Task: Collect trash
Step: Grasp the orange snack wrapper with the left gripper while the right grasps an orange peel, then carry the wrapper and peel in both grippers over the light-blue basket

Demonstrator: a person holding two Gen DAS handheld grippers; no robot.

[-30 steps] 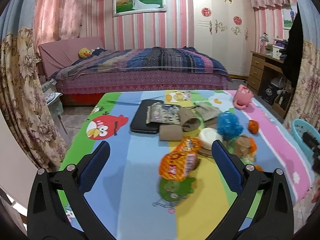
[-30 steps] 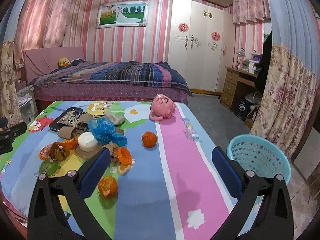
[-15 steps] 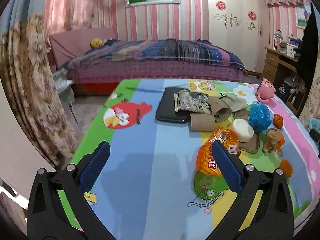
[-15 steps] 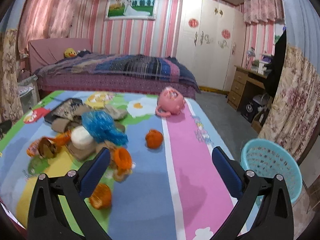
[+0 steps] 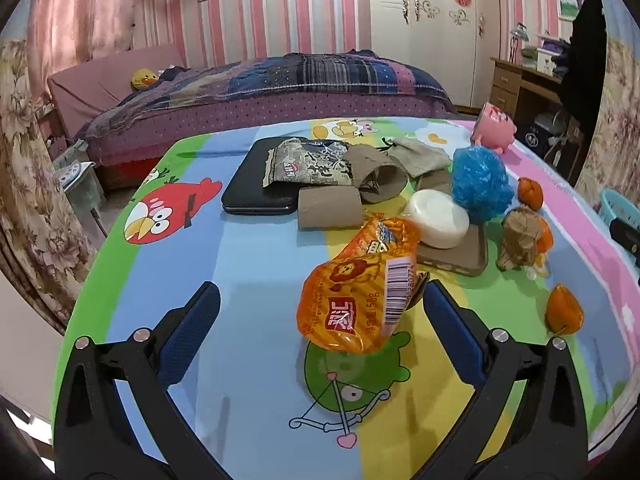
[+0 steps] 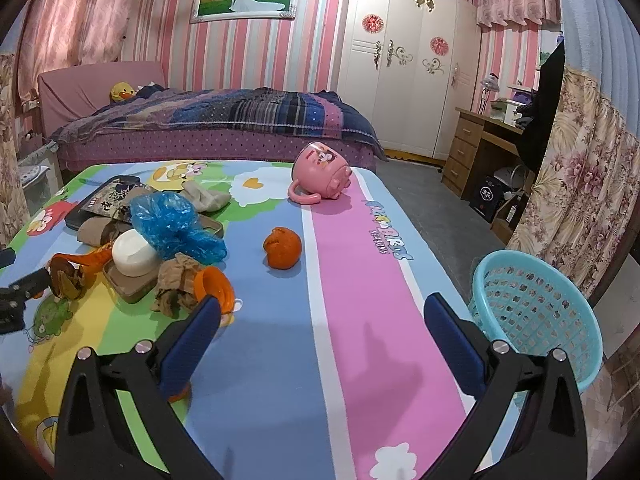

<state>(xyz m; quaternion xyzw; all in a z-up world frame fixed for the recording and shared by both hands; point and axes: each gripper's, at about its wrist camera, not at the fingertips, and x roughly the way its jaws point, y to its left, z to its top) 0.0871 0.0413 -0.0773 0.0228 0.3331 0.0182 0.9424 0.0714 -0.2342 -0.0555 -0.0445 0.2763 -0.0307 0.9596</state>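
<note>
Standing beside the cartoon-print table (image 6: 340, 360), light-blue perforated plastic basket (image 6: 536, 316) – nothing visible inside; left gripper (image 5: 320, 316) and right gripper (image 6: 320, 320) gape wide, empty – orange crinkled snack wrapper (image 5: 360, 284) lies between the left jaws.

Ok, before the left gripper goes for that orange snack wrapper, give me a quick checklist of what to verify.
1. Left gripper open wide enough: ok, jaws spread and empty.
2. Orange snack wrapper between the jaws: ok, though it sits nearer the right finger.
3. Wrapper free of other items: cannot tell; its far end lies against the tan tray holding the white soap.
4. Right gripper out of the way: ok, open and empty over bare cloth.
5. Blue basket ready for trash: ok, beside the table's right edge, looks empty.
</note>
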